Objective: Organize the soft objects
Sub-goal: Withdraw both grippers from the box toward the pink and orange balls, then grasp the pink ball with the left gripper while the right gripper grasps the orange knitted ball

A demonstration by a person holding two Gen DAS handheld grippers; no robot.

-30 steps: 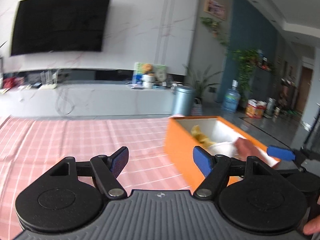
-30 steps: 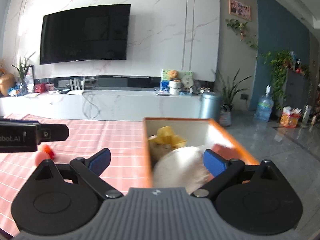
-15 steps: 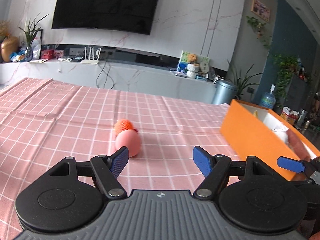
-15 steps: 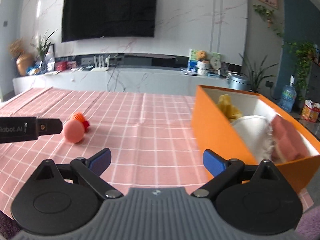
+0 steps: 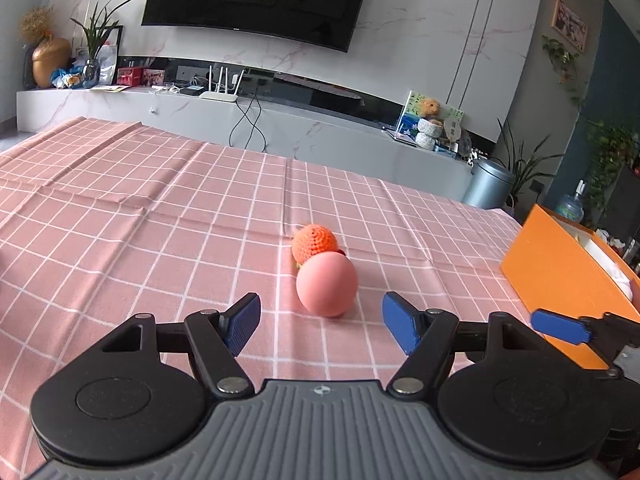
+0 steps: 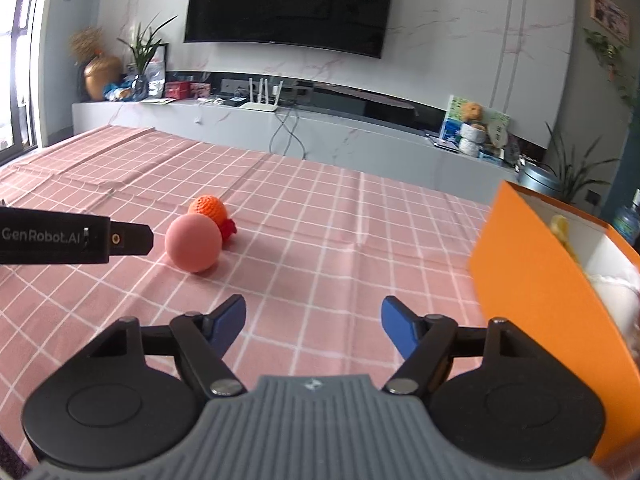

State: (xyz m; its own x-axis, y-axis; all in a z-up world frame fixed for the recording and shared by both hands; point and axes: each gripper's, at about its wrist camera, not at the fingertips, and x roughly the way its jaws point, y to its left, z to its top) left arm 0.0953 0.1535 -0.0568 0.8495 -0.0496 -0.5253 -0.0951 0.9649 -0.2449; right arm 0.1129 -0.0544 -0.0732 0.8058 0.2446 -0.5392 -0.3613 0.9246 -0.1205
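A desk under a pink checked cloth fills the middle of both views. An orange box stands at the right edge of the frame, and the right wrist view shows soft white and yellow things already lying inside it. Two soft objects are left out on the cloth: a smooth pink ball at the centre of the left wrist view, and a crocheted orange toy touching it just behind.

The left gripper sits low in its frame with the jaws wide and closing slightly; the ball lies just ahead of the blue pads, not yet between them. The right gripper is empty too, its jaws closing over bare cloth, with the ball well off to its upper left.

The step in hand looks like the reach for the next object, most likely the pink ball with the left gripper. The next move calls for easing forward until the pads flank the ball, then closing gently so it neither rolls away nor nudges the crocheted toy.
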